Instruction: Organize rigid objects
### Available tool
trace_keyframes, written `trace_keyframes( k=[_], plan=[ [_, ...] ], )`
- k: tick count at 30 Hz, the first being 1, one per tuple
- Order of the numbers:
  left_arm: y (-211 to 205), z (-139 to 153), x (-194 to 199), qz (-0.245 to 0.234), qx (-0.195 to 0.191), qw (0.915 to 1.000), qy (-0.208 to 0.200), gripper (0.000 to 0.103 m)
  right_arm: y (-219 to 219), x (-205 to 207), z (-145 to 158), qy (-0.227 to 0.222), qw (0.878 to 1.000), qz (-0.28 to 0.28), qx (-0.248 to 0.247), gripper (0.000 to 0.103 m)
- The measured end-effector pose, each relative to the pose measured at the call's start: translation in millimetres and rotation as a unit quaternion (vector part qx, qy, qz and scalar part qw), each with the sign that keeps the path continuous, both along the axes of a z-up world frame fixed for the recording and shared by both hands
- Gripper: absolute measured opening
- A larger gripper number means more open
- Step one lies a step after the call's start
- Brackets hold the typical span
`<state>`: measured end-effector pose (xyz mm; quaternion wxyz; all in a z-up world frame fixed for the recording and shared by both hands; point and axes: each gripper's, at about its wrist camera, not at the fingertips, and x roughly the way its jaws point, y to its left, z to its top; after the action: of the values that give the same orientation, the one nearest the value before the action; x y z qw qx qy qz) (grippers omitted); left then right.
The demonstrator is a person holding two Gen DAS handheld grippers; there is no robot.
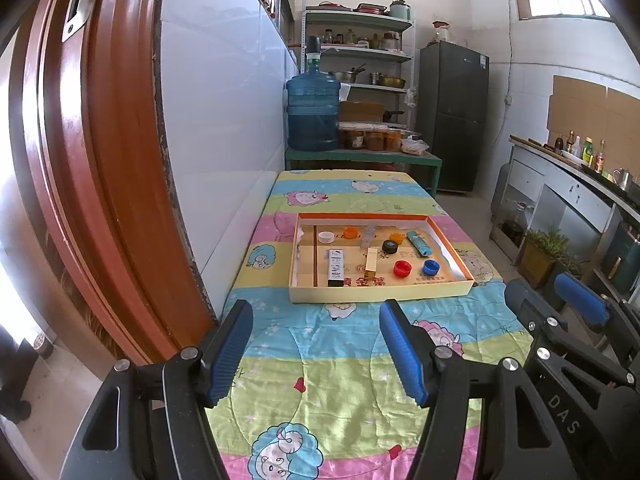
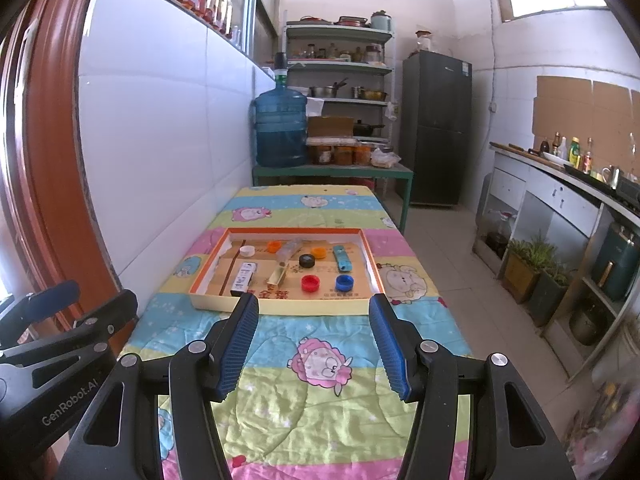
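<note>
A shallow cardboard tray (image 1: 460, 258) (image 2: 280, 305) with an orange rim lies on the quilt-covered table. In it are a white cap (image 1: 326, 236), two orange caps (image 1: 352, 232), a black cap (image 1: 390, 246), a red cap (image 1: 402, 268) (image 2: 311, 282), a blue cap (image 1: 431, 267) (image 2: 345, 281), a teal tube (image 1: 417, 242), a black-and-white box (image 1: 335, 267) (image 2: 243, 278), a gold box (image 1: 371, 265) and a clear tube (image 1: 369, 234). My left gripper (image 1: 316, 316) and right gripper (image 2: 314, 308) are open, empty, short of the tray's near wall.
The table (image 1: 340, 380) runs along a white tiled wall at the left. A red door frame (image 1: 100, 160) stands near left. A blue water jug (image 1: 312, 114), shelves and a dark fridge (image 1: 452, 116) stand behind. A counter (image 2: 560, 184) and potted plants line the right.
</note>
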<state>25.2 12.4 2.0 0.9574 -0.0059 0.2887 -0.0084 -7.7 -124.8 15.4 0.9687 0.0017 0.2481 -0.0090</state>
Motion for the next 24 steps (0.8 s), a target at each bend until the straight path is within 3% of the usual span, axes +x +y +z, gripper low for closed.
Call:
trace_keyframes(
  k=[24],
  plan=[
    [-2.1, 1.7, 0.0, -0.001, 0.0, 1.0, 0.001, 0.066, -0.1, -0.2, -0.3, 0.0, 1.0, 0.0, 0.0, 0.059]
  ],
)
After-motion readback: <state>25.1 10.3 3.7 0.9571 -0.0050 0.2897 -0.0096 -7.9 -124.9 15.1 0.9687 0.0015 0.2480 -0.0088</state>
